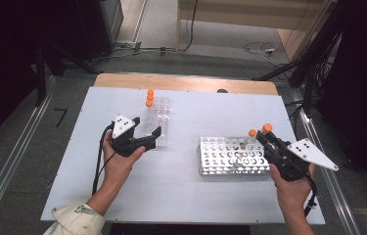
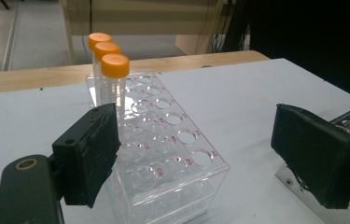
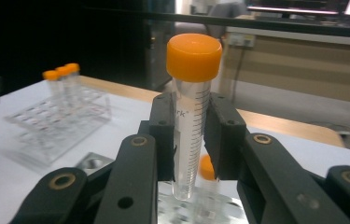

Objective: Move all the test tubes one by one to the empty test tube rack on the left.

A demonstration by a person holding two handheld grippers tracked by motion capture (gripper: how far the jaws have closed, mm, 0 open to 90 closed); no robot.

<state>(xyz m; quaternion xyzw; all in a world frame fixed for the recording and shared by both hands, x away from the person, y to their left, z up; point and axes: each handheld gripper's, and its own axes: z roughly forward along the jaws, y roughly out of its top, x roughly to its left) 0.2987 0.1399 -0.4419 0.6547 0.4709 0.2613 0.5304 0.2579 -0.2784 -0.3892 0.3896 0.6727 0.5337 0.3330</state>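
Between the fingers of the right gripper stands an orange-capped centrifuge tube, upright, the two black pads clamped on its clear graduated barrel with the cap well above them and the pointed tip showing just below. Directly under that tip lies the metal tube rack, and a second orange-capped tube sits in it, just behind and below the gripped one. In the high view the same gripper is held above the rack's right end, the held tube's cap at its tip and the racked tube's cap just beside it. Over on the other side of the white worktop, the left gripper has its fingers spread wide apart with nothing between the pads. The near end of a clear plastic tube rack lies just ahead of the left finger and partly between the two. Beyond the fingers, at the far end of that clear rack, three capped tubes stand in a row.
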